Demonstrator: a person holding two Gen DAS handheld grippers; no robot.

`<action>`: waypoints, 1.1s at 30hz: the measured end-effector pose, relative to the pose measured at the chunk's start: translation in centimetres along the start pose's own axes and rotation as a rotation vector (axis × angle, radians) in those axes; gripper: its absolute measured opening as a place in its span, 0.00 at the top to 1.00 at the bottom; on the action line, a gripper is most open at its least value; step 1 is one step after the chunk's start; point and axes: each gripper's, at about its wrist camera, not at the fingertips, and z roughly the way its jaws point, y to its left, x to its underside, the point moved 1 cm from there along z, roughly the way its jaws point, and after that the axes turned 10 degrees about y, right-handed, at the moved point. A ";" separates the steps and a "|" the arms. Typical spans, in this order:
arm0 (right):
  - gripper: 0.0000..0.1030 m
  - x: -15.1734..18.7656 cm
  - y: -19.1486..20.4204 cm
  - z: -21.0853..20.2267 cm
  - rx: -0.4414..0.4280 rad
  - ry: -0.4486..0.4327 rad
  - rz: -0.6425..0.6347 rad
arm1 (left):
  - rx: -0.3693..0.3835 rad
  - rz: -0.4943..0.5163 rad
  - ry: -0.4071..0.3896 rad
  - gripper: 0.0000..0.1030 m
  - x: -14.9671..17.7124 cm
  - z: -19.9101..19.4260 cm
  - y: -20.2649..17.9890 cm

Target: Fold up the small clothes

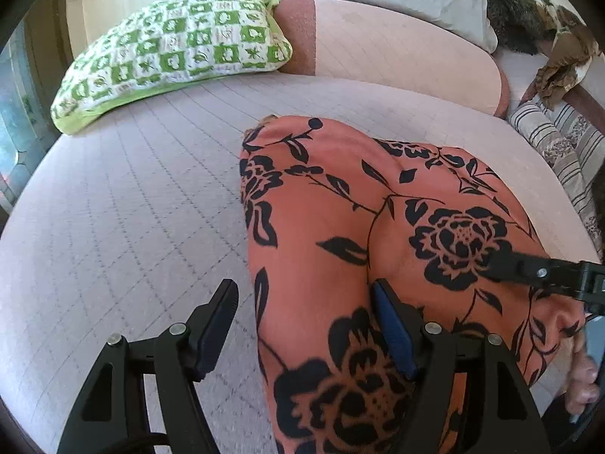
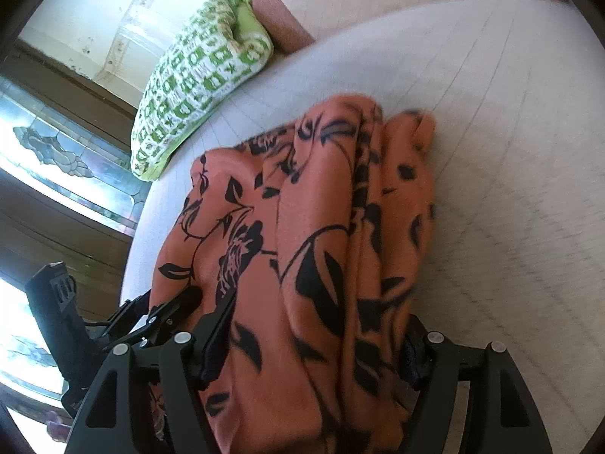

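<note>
Mostly flat on quilted pale-pink bed (image 1: pixel 132 227): orange garment with black flower print (image 1: pixel 340 208), both tongs spread.

Roughly largest first: bed cover with stitched grid lines, pink bolster (image 1: pixel 397 56) along far edge, green-and-white checked pillow (image 1: pixel 177 45) at far left corner, striped cushion (image 1: pixel 559 143) off right side. Garment bunched in long folds in right wrist view, spread smoother in left wrist view, lying near front-right part of bed. Left tongs (image 1: pixel 306 325) spread, one finger over bare bed cover, other on the cloth, edge of garment between, not pinched. Right tongs (image 2: pixel 314 344) spread too, cloth folds lying between fingers, pads not pressing. Fingers of a hand (image 1: pixel 582 374) at right edge behind right tongs.
</note>
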 end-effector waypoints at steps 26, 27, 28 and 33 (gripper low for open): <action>0.36 7.2 3.2 -1.8 0.382 -0.095 -0.207 | -0.043 -0.050 -0.021 0.23 5.2 -3.2 1.1; 0.36 7.0 3.1 -2.0 0.367 -0.098 -0.196 | -0.040 -0.054 -0.023 0.23 5.2 -3.2 1.2; 0.36 7.0 3.1 -2.1 0.362 -0.097 -0.193 | -0.040 -0.054 -0.025 0.23 5.3 -3.4 1.2; 0.36 7.4 3.4 -3.6 0.339 -0.140 -0.192 | -0.065 -0.043 -0.053 0.23 6.2 -4.8 0.9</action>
